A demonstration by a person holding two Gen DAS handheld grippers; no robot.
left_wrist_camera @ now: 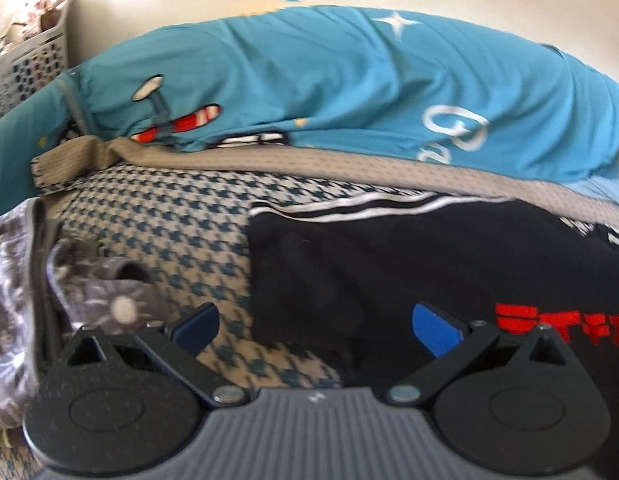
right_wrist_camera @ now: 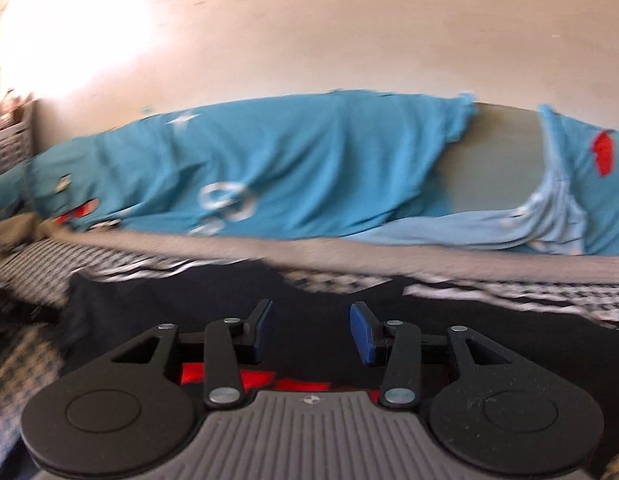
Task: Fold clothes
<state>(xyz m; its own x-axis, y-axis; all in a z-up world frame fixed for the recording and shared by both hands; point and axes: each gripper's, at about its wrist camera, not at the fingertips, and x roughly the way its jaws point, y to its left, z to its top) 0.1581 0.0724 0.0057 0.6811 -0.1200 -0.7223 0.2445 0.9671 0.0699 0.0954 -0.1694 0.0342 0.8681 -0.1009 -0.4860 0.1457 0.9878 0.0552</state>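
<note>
A black garment (left_wrist_camera: 429, 264) with red lettering and white stripes lies on a houndstooth-patterned surface (left_wrist_camera: 169, 232). My left gripper (left_wrist_camera: 315, 330) hovers low over the garment's left edge, wide open, with nothing between its blue pads. In the right wrist view the same black garment (right_wrist_camera: 309, 292) spreads under my right gripper (right_wrist_camera: 311, 330), which is open with a narrower gap and holds nothing. Red print shows just below its fingers. This view is blurred by motion.
A turquoise bedcover (left_wrist_camera: 329, 80) with printed pictures and letters bulges behind the garment, below a pale wall (right_wrist_camera: 309, 40). A grey patterned cloth (left_wrist_camera: 25, 280) lies crumpled at the left. A white lattice basket (left_wrist_camera: 25, 60) stands at the far left.
</note>
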